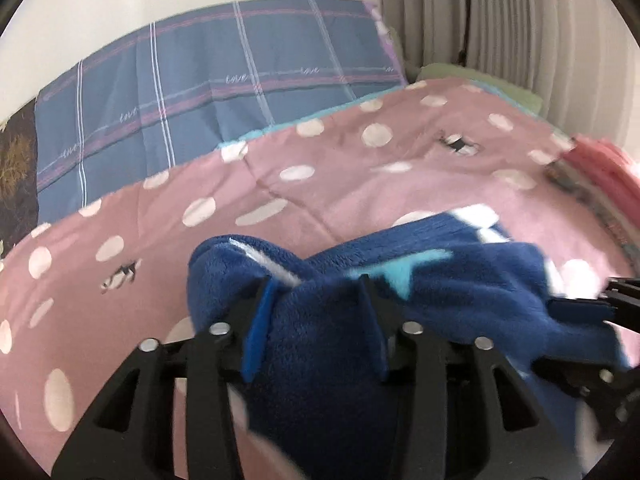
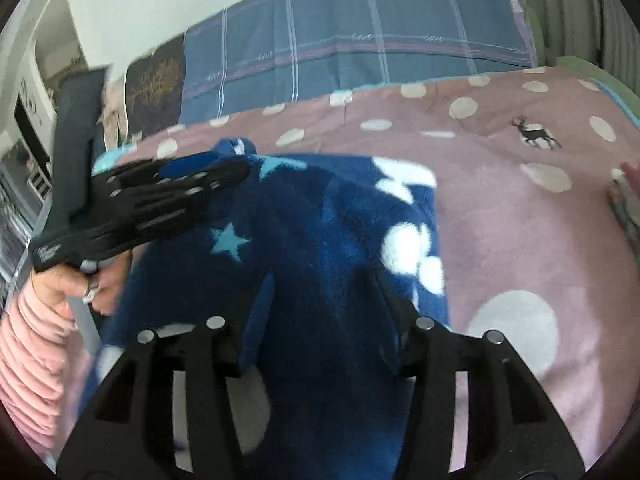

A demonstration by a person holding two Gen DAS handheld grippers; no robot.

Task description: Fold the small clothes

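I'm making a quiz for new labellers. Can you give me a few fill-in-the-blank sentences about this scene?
1. Both grippers are shut on a dark ____ fleece garment.
2. The garment lies on a pink cover with white ____.
3. The animal printed on the cover is a ____.
4. The sleeve behind the left gripper is ____.

Missing words: blue; dots; deer; pink

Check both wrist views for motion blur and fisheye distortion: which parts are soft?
Left wrist view: the blue fleece garment is smeared toward the right edge, and the pink dotted bedspread is soft. Right wrist view: the left tongs and white patches are streaked. Both views bend the plaid pillow and have dark circular corners.
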